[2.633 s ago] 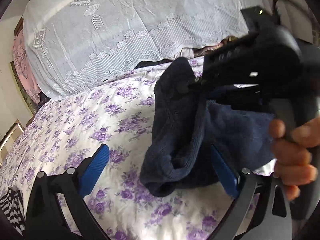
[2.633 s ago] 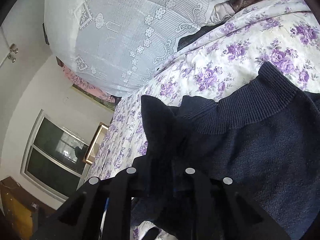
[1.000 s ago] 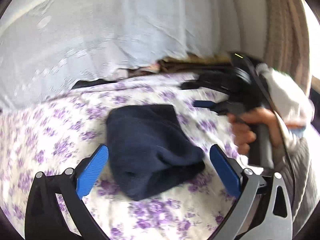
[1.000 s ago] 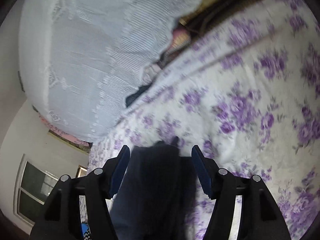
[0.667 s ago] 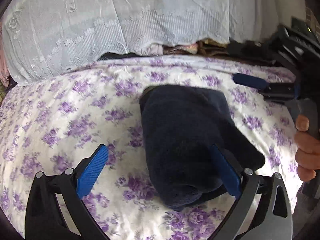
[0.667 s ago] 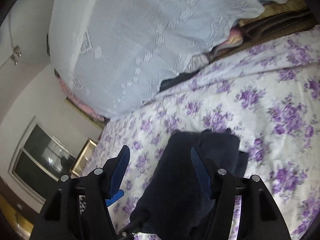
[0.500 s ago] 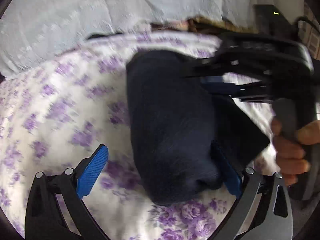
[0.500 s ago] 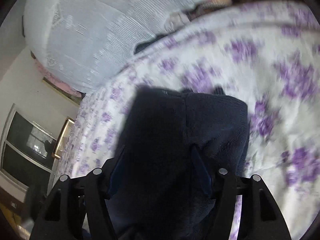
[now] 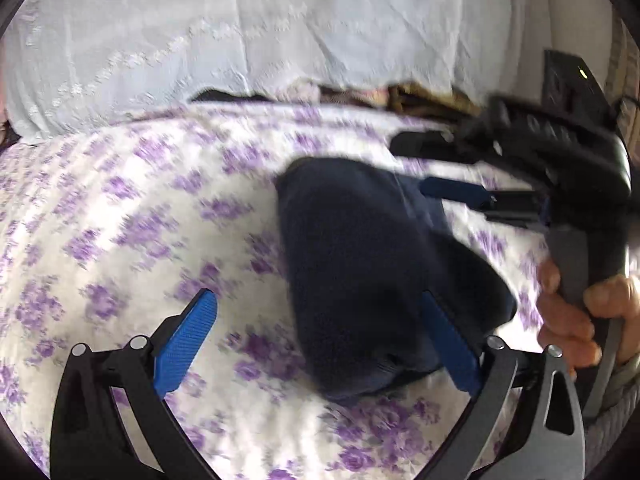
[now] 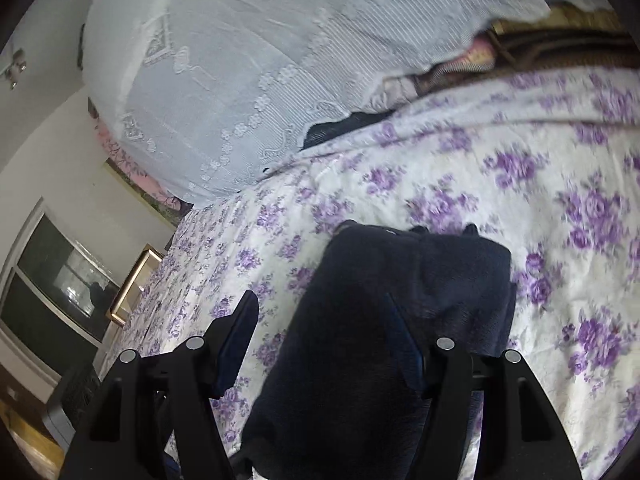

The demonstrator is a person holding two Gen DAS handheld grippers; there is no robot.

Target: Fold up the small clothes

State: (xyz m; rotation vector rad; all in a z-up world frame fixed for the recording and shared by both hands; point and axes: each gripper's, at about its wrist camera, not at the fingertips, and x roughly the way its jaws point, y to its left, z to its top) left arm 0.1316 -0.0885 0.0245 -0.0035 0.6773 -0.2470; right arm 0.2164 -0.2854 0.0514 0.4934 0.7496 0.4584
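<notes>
Left wrist view: a folded navy garment (image 9: 352,276) lies on the flowered bed (image 9: 120,240), nearer than a second ago. The left tongs (image 9: 320,344) stand spread, angled down, one pad beside it.

Right wrist view: the garment (image 10: 384,320) now fills the foreground under the spread right tongs (image 10: 324,340), gripping nothing.
</notes>
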